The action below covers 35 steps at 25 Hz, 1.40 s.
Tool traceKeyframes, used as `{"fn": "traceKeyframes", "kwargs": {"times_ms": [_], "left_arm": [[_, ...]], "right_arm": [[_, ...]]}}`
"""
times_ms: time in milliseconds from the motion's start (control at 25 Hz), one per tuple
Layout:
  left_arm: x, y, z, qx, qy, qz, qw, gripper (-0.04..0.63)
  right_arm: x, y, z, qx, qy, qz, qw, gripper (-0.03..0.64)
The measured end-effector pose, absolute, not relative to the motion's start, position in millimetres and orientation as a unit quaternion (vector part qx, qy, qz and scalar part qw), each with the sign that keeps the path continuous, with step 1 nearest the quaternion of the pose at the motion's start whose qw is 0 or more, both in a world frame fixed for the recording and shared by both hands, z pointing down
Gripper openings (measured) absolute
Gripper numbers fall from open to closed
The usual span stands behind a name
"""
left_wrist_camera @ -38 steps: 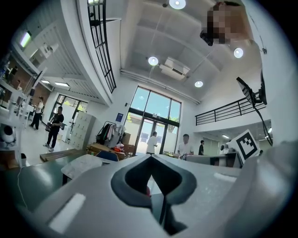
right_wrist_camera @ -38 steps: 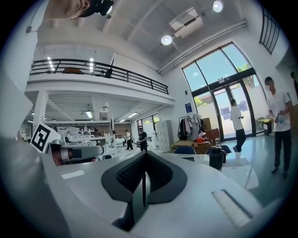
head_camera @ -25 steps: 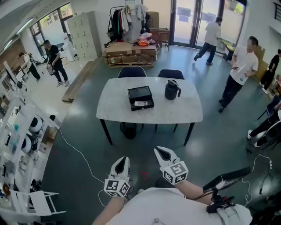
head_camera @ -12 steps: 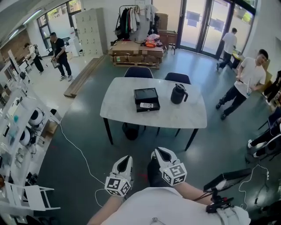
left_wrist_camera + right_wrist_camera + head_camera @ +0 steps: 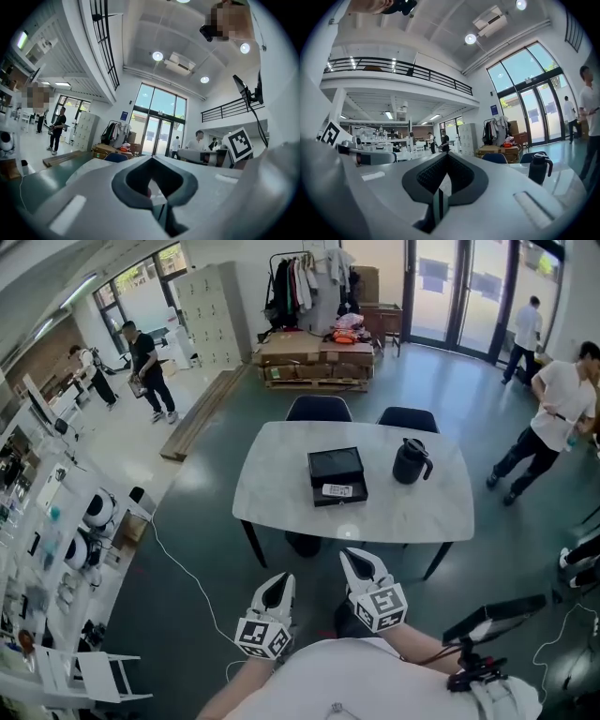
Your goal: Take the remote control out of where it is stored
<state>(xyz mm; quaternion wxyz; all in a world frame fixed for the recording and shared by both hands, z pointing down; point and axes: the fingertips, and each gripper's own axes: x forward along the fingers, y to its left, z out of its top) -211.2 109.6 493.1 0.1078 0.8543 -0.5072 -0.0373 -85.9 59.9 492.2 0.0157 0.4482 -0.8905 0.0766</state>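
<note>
A small white remote control [image 5: 337, 490] lies in the pulled-out front tray of a black box [image 5: 335, 465] on the white table [image 5: 272, 493], seen in the head view. Both grippers hang well short of the table, close to the person's body. My left gripper [image 5: 277, 585] is shut and holds nothing. My right gripper [image 5: 354, 562] is shut too, just as bare. In the left gripper view the left gripper [image 5: 151, 157] has its jaws closed. The right gripper [image 5: 447, 154] also has its jaws closed, pointing toward the table.
A black jug [image 5: 411, 461] stands right of the box, and shows as the jug [image 5: 536, 167] in the right gripper view. Two dark chairs [image 5: 319, 408] sit behind the table. A white cable [image 5: 178, 568] crosses the floor at left. People [image 5: 553, 418] walk at right.
The view has advanced toward the table, which now looks larger and sits further right. Both grippers stay shut in front of the body.
</note>
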Motion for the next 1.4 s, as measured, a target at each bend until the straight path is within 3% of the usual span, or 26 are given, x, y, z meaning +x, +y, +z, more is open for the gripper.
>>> {"fn": "traceKeyframes", "kwargs": {"times_ms": [800,1400], "left_arm": [[-133,-178,462,0.844,-0.525,-0.023,0.103,0.0],[-118,-285,496,0.874,-0.475,0.059,0.085,0.0]], "right_arm": [[-4,-228,472,0.431,-0.896,0.104,0.021,0.026],[12,-313,496,0.474,-0.871,0.131,0.019,0.026]]}}
